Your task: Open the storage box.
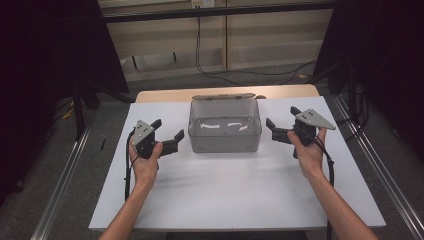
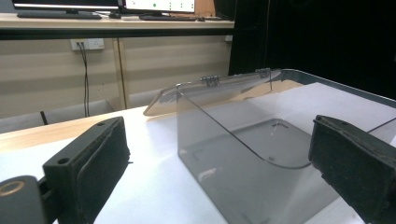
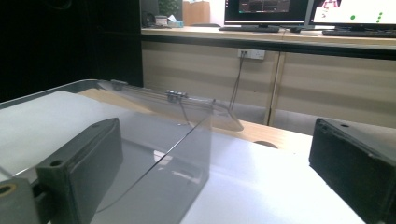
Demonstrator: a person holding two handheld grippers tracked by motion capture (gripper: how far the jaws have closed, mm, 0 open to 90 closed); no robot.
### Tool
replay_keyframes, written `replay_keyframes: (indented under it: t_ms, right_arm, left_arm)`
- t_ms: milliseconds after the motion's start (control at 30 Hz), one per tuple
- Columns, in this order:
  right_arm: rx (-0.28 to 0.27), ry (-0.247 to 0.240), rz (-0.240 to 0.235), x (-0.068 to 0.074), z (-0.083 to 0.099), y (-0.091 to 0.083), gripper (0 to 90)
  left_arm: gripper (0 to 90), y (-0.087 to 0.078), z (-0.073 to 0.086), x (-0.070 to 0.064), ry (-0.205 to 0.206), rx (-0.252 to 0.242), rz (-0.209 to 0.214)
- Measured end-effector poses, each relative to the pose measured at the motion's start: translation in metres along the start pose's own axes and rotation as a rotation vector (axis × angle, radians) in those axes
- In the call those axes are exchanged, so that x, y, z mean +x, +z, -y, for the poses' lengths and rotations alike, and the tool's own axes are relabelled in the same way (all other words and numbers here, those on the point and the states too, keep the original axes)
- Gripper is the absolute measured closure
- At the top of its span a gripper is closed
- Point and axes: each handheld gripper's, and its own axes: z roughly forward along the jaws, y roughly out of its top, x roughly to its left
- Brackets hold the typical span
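The left gripper [image 1: 167, 135] is held just left of the box [image 1: 225, 131], with its jaws wide apart and nothing between them. The box is clear plastic and sits in the middle of the white table [image 1: 235, 195], a bit to the far side. Its lid [image 1: 223, 96] is flipped open and hangs back behind the far wall. The box looks empty. The right gripper [image 1: 281, 123] is held just right of the box, jaws also spread and holding nothing. I think the job is only starting: both grippers are coming in at the box, one from each side. Next, each one probably has to move closer and pinch a side wall, or reach back for the lid. The clear walls are hard to see, and the lid's hinges [image 2: 211, 80] look tiny and blurry.
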Motion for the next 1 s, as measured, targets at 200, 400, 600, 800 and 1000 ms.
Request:
replay_keyframes:
  t_ms: [200,400,600,800,1000]
  right_arm:
    - [0.001,-0.008,-0.001,0.004,0.001,-0.008,2.2]
    - [-0.015,-0.021,0.002,0.008,0.002,-0.016,2.5]
    - [-0.019,-0.025,-0.002,0.012,0.006,-0.03,2.2]
    - [-0.022,-0.018,0.012,0.011,0.012,-0.041,2.1]
    - [-0.035,-0.017,0.045,0.011,0.014,-0.054,0.2]
  left_arm:
    - [4.8,-0.008,0.006,-0.003,-0.002,0.0,-0.004]
    - [4.8,-0.019,0.011,-0.007,0.002,0.007,-0.012]
    - [4.8,-0.035,0.013,-0.009,-0.001,0.006,-0.029]
    - [4.8,-0.046,0.014,-0.014,0.008,-0.002,-0.034]
    - [4.7,-0.057,0.022,-0.014,-0.011,0.005,-0.058]
